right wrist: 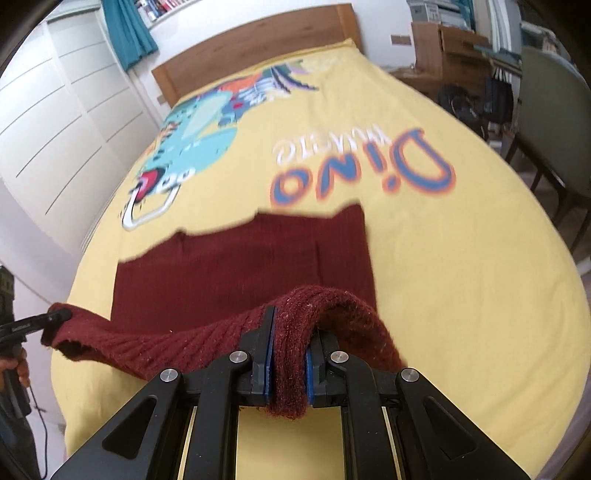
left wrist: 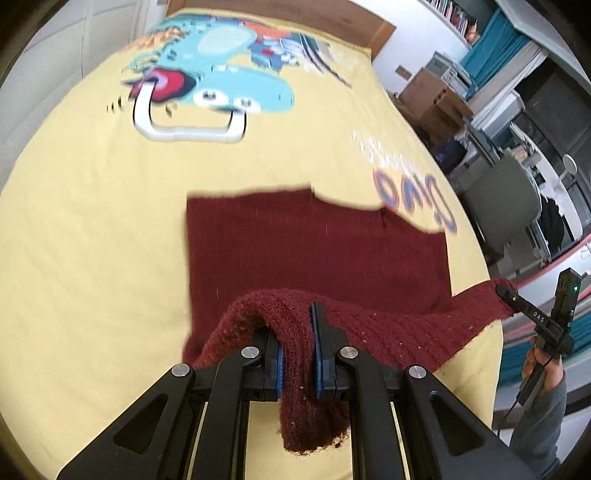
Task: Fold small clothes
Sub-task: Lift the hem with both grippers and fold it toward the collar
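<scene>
Dark red knit garment [left wrist: 314,243] lies on a bed w/ a yellow cover [left wrist: 92,240], far part flat on the cover, near edge lifted off it. Cover has a cartoon dino print [left wrist: 221,77] toward the headboard [right wrist: 258,40] and "Dino" lettering [right wrist: 362,173] just beyond the garment's far edge; the edge overlaps the lettering in the left wrist view.

Left gripper [left wrist: 297,350]: jaws clenched on a bunched fold of the knit at the near edge, blue pads pressing both sides, a loose end hanging down below the jaws. Knit drapes over the left finger.

Right gripper [right wrist: 288,358]: jaws likewise clenched on a thick fold of the near edge, fabric squeezed between the blue pads, short tail below.

Between the two grips the near edge runs as a raised band, sagging slightly, above the flat part. In the left view the right gripper [left wrist: 504,291] shows at the right, pinching the far end of that band, w/ a hand [left wrist: 543,365] and grey sleeve below it. In the right view the left gripper [right wrist: 61,315] shows at the left edge, on the other end.

Bkgd: white cupboard [right wrist: 55,129] left of bed, teal curtain [right wrist: 125,29], cardboard boxes [left wrist: 432,99], a chair [right wrist: 554,110] right of bed. Far parts blurred.
</scene>
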`<state>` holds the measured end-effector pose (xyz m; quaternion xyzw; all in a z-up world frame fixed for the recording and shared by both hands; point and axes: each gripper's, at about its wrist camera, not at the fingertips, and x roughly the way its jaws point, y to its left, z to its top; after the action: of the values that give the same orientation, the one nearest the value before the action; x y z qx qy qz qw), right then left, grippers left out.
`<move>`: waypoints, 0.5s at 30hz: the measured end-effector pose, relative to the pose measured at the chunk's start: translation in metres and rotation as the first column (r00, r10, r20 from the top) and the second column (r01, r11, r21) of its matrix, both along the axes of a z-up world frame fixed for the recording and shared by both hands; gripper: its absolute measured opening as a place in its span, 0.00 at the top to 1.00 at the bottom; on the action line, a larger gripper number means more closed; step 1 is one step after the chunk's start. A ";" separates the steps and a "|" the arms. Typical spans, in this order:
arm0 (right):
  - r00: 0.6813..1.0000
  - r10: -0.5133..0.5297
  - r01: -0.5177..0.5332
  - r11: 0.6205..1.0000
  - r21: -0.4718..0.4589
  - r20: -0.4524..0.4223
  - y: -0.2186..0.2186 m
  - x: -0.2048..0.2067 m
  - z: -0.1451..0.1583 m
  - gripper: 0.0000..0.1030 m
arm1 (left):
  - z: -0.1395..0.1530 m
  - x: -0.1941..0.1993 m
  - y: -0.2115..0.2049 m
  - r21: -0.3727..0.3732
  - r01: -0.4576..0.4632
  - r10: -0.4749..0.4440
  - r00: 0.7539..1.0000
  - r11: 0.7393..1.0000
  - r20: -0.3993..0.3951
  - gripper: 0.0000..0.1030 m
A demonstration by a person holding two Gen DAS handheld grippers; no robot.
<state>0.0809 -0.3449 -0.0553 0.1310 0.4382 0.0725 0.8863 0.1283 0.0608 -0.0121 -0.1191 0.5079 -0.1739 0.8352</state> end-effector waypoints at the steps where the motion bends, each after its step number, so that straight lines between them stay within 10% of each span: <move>1: 1.000 -0.006 0.006 1.000 -0.005 0.011 0.000 0.011 0.005 0.88 | 0.001 0.010 -0.001 0.001 -0.006 0.006 1.000 1.000 0.008 0.91; 15: 0.991 -0.020 0.011 0.997 -0.070 -0.130 0.007 0.118 -0.041 0.88 | -0.079 0.094 -0.022 0.230 -0.054 0.056 0.998 0.972 -0.002 0.91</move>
<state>0.1992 -0.3377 -0.0963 0.1078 0.4964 0.0418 0.8604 0.2224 0.0388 -0.0910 -0.0367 0.5249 -0.0901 0.8456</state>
